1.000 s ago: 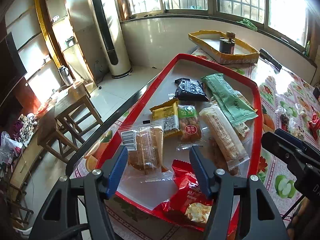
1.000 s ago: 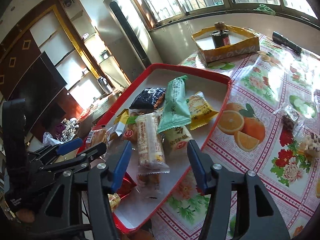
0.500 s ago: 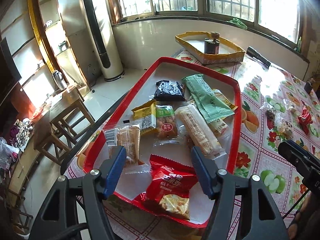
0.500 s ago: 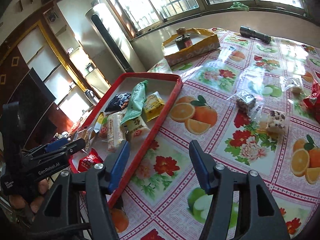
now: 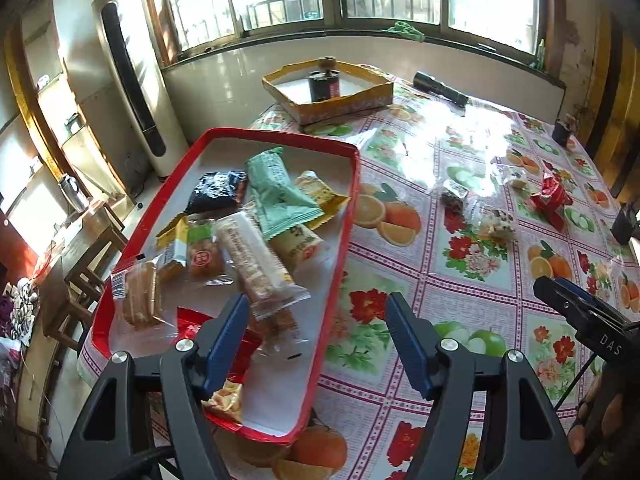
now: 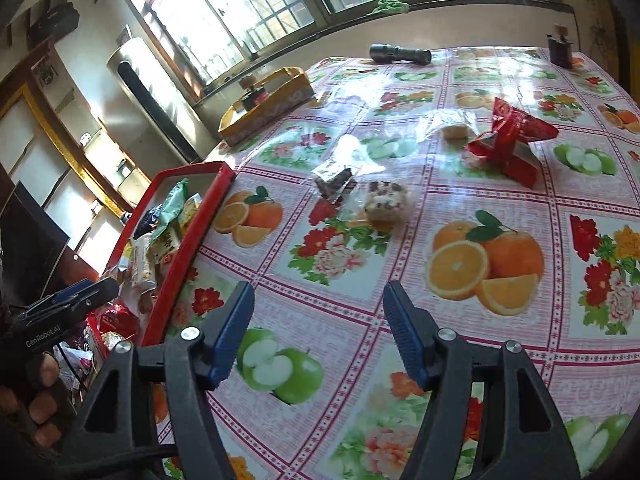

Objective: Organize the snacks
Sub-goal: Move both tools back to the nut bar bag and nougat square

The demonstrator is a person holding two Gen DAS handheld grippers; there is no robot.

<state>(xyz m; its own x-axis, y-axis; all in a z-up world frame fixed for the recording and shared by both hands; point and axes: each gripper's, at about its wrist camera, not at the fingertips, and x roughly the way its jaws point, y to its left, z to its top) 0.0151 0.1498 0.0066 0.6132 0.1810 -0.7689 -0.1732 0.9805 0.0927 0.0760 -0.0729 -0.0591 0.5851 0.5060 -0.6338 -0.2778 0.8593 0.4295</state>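
Left wrist view: left gripper (image 5: 316, 332) jaws opening, nothing between them, lower centre over the red tray (image 5: 346, 216) edge; snack packets piled in the tray. Right gripper (image 6: 318, 332) jaws also opening, empty, above the fruit-print tablecloth (image 6: 460, 216); loose snacks (image 6: 386, 200) and red packet (image 6: 510, 142) upper centre-right.

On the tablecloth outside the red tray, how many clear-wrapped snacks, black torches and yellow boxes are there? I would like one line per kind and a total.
Clear-wrapped snacks: 3 (dark snack, speckled snack, pale snack)
Black torch: 1
Yellow box: 1
Total: 5
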